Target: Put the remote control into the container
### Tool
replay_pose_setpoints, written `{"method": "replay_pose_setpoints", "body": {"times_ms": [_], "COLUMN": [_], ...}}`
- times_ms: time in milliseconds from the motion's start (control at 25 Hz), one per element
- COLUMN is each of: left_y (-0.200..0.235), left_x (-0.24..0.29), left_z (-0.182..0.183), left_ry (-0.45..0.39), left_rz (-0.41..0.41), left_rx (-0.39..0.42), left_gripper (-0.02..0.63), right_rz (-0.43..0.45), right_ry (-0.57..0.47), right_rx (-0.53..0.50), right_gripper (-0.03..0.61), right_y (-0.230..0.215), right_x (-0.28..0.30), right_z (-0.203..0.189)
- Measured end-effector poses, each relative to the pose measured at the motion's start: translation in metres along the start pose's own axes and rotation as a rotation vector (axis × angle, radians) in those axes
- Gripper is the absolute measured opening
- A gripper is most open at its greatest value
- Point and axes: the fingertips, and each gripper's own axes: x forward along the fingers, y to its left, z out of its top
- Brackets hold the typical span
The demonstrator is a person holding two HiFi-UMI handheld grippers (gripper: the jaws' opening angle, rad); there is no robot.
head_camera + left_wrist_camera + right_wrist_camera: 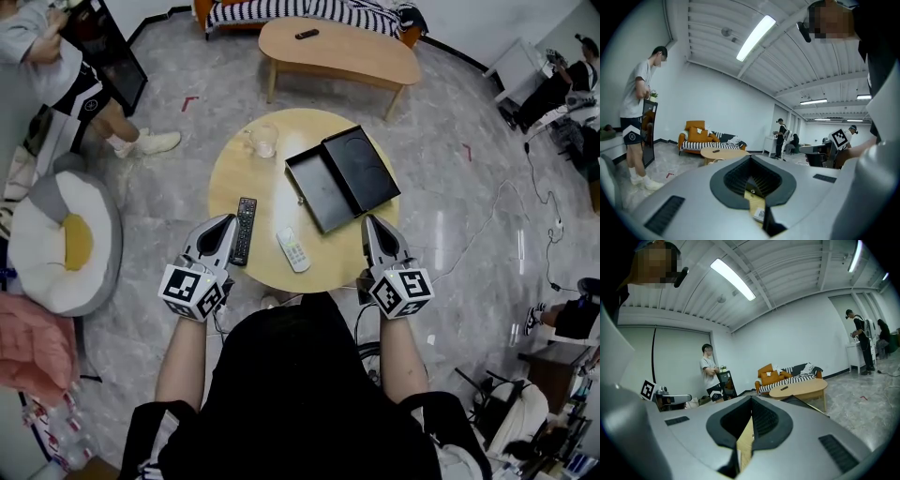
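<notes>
Two tools, both closed: the left tool (229,219) and the right tool (368,219) each have their jaws fully together and grip nothing. Both are held at the near edge of the round tabletop (258,192), pointing across it. The left tool's tip is just beside the black remote (245,230) – contact cannot be judged. The right tool's tip is near the container's closest corner.

The black remote lies lengthwise on the tabletop's near left. The white remote (293,250) lies slantwise between the two tools, apart from both. The container (319,194) – a black box, open, with its lid spread beside it – sits on the tabletop's right half. A glass (263,140) stands behind on the left.
</notes>
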Motion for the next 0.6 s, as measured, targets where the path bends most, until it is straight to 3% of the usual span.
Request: {"method": "replay_pose_setpoints", "body": {"times_ms": [320, 600], "left_y": [0.027, 0.046], "left_x": [0.004, 0.018], "left_z": [-0.026, -0.079], "left_ry": [0.073, 0.211], "left_rz": [0.107, 0.201], "left_rx": [-0.029, -0.048], "left_gripper": [0.008, 0.011], "right_rz": [0.024, 0.044], "right_ry": [0.030, 0.075], "right_rx": [0.002, -0.021], "right_gripper": [0.009, 0.009], "right_y": [-0.001, -0.014], "right_x": [0.013, 0.026], "right_z": [0.000, 0.002]}}
